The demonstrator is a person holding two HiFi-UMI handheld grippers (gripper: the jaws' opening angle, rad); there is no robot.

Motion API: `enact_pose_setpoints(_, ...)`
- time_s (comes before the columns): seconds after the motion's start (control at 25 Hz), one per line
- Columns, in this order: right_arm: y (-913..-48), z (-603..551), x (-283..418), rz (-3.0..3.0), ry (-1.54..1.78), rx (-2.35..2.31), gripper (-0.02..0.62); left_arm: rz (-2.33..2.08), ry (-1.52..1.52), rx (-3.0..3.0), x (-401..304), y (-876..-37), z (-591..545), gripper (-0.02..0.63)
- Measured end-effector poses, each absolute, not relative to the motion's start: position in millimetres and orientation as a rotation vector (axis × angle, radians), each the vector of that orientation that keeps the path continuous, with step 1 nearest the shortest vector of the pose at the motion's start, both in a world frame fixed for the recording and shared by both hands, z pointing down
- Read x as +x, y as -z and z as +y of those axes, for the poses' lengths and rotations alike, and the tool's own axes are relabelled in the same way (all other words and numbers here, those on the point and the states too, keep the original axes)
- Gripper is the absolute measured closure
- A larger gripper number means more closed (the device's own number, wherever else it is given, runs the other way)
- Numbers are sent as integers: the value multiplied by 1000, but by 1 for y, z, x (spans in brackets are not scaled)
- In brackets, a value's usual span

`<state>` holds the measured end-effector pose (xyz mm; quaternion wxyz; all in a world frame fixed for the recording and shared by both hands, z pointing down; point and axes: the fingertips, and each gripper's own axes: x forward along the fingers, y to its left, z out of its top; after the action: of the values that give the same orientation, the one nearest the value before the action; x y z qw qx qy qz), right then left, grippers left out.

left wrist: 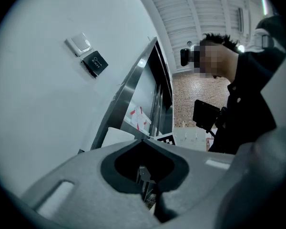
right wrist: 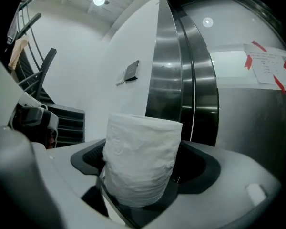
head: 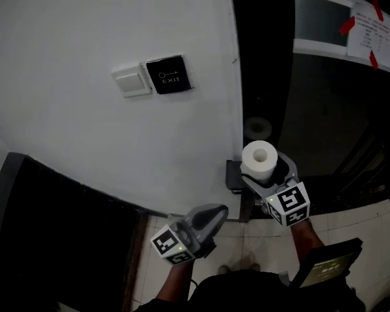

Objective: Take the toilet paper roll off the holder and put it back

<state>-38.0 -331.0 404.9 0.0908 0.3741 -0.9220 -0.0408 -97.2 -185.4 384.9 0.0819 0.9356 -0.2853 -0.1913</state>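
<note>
Right gripper view: my right claw (right wrist: 142,149) stands wide around the upright toilet paper roll (right wrist: 140,173), pads apparently clear. Risk: a jaw clips the roll on withdrawal, toppling it.

We record:

- Toilet paper roll (head: 258,160): white, faintly embossed.
- Left gripper (head: 213,212) and right gripper (head: 266,172): grey, black-lined inside, with cubes in black-and-white squares.
- Exit plate (head: 169,75): black with white lettering.
- Switch (head: 131,81): white.
- Wall (head: 84,142): white.
- Notice (head: 375,34): white paper with red tape.
- Floor (head: 266,239): pale tiles.
</note>
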Motion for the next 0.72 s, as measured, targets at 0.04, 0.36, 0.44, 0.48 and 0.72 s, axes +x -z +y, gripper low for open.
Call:
enact_pose_setpoints(0.04,-405,-330,-38,-2743,132,1115,146,-861,559,2798,-98,-387,-186,609)
enact_pose_setpoints(0.36,-403,-329,-35,-2779,155,1088,163,-827,584,2812,-94,-379,-184,609)
enact_pose_setpoints(0.44,-399,-327,-34,-2800,168,1086,163,-819,592,2816,-94,-378,-183,609)
enact_pose_setpoints(0.48,-395,-326,-34,-2815,175,1088,164,-822,590,2815,-94,-378,-183,609)
enact_pose_setpoints(0.72,-350,-303,-21,-2975,166,1095,166,-815,580,2824,-94,-376,-181,609)
